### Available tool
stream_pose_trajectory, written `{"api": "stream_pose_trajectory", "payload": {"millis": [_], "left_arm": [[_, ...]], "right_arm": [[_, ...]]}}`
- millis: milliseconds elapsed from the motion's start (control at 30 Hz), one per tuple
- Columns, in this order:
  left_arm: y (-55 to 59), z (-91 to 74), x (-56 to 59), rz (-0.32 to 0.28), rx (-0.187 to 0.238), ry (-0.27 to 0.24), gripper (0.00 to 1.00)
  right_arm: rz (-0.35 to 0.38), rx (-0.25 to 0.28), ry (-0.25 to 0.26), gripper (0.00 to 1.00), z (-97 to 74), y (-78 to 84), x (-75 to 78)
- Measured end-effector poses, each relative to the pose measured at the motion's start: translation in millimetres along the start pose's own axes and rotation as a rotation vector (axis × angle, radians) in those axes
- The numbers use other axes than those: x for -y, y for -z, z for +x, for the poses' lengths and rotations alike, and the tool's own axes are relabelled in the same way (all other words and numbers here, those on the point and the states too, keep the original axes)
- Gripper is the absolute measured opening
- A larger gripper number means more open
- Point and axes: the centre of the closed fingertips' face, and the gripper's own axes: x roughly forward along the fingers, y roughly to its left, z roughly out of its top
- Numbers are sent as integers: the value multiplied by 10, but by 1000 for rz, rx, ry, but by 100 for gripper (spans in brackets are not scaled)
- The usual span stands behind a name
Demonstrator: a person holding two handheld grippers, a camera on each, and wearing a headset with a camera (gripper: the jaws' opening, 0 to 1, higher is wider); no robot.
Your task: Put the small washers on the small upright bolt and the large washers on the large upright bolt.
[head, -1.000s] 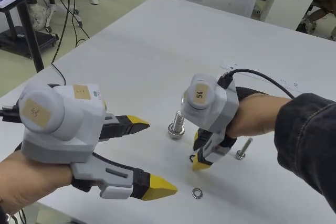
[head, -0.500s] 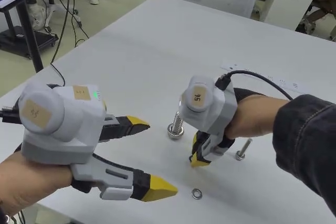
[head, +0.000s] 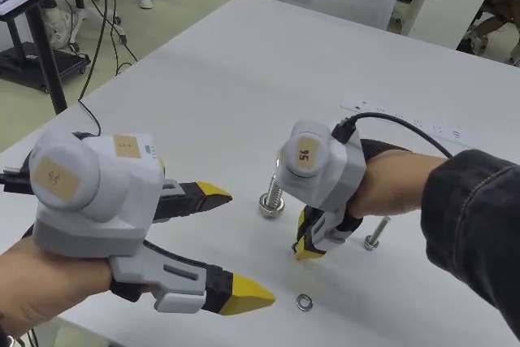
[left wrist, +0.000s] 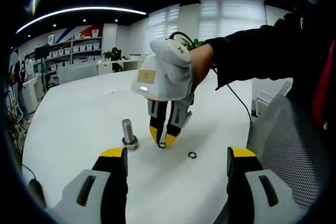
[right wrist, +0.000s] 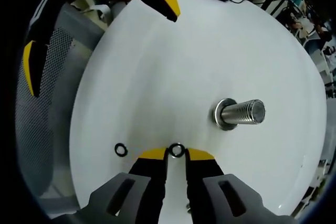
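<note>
On the white tabletop point(head: 244, 79), the left tool point(head: 236, 241) hovers with its jaws wide apart. The large bolt point(head: 273, 193) stands upright. Just right of it, the right tool point(head: 307, 251) pinches a small washer point(right wrist: 177, 150). A loose washer point(head: 305, 302) lies nearby, and the small bolt point(head: 375, 233) stands farther right.
</note>
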Motion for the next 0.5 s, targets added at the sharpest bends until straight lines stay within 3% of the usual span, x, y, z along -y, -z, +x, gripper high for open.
{"api": "stream_pose_trajectory", "payload": {"millis": [500], "left_arm": [[-5,7,-10,1,0,0,77]], "right_arm": [[-1,-5,-2,14,-4,20,3]]}}
